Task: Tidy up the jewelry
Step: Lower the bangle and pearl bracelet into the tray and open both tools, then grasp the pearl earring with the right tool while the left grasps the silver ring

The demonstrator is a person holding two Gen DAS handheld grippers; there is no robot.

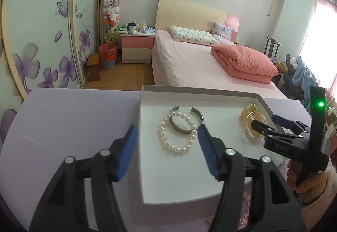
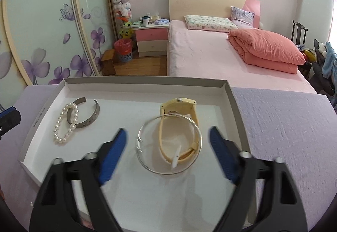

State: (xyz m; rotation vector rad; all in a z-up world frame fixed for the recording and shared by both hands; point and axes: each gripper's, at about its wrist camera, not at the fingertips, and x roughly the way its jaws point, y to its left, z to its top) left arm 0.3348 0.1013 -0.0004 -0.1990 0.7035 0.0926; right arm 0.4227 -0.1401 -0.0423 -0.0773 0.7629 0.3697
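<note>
A shallow white box tray (image 1: 147,168) (image 2: 147,84) lies on a lilac table. In it a pearl bracelet (image 1: 166,141) (image 2: 61,124) overlaps a grey metal cuff (image 1: 179,128) (image 2: 88,121) on the left side. A yellow watch (image 2: 179,105) (image 1: 249,108) and a thin silver bangle (image 2: 147,164) (image 1: 256,139) lie overlapped on the right. My left gripper (image 1: 167,133) is open and empty, its fingers on either side of the pearls. My right gripper (image 2: 168,135) (image 1: 263,122) is open and empty, with the bangle and watch between its fingers.
The lilac table (image 1: 73,126) (image 2: 284,126) stands at the foot of a pink bed (image 1: 189,67). A sliding wardrobe with flower prints (image 1: 42,42) is at the left. A nightstand (image 1: 137,46) and red bin (image 1: 107,52) stand far back.
</note>
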